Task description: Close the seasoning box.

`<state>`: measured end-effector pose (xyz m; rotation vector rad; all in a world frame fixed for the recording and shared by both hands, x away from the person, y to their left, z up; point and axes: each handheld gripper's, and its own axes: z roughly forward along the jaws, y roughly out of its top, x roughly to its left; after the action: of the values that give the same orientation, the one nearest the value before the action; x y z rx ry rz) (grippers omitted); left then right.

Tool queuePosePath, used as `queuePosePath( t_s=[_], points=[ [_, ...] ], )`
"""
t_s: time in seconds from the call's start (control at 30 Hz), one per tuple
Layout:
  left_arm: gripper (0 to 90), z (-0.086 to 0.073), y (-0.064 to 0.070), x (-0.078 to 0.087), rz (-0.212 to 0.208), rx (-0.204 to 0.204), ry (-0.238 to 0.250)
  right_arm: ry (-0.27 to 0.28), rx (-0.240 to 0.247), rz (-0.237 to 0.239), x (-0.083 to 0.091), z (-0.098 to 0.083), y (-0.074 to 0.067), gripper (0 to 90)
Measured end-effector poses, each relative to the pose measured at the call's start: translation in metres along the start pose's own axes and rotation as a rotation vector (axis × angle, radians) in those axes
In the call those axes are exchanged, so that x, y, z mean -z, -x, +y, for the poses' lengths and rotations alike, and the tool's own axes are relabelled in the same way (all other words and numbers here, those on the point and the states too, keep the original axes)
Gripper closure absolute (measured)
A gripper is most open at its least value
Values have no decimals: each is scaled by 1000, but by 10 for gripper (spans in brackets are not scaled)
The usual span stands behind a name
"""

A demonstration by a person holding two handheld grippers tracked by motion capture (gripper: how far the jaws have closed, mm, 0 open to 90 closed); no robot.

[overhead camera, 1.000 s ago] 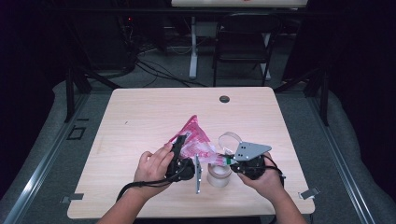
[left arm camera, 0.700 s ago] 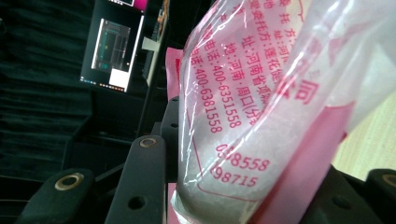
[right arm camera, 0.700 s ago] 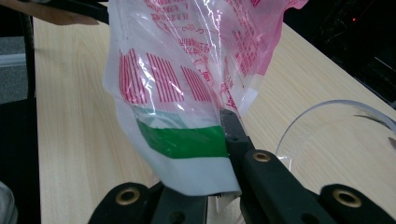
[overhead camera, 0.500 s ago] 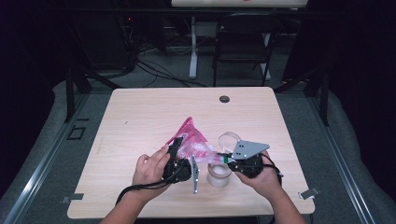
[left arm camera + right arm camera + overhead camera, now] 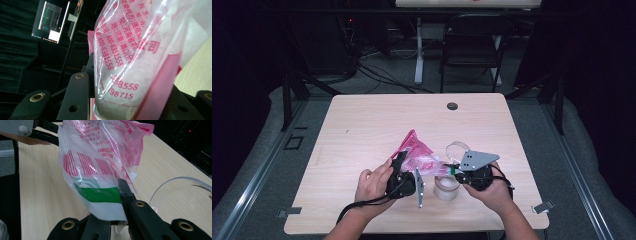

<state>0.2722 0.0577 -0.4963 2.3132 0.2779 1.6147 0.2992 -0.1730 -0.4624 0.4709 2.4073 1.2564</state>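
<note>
Pink-printed clear plastic bag (image 5: 418, 156), one only, is held above the table (image 5: 362, 130) between two hand-held grippers. Left hand-held gripper (image 5: 401, 161) clamps its end; "400-6381558" reads in its view. Right hand-held gripper (image 5: 446, 167) pinches the green-striped end. One clear tub (image 5: 447, 187) stands below, one lid (image 5: 456, 148) beside.

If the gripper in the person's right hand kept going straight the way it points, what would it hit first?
Probably the left gripper: the right gripper points at it across the pink-printed clear plastic bag both hold, though depth is uncertain.
</note>
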Motion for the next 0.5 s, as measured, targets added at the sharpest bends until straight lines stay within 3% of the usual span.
queuePosePath(
  t_s=[0.5],
  points=[
    [669,-3,2,-1,-25,33,-2,0,1,3,-1,1,-1,900]
  ],
)
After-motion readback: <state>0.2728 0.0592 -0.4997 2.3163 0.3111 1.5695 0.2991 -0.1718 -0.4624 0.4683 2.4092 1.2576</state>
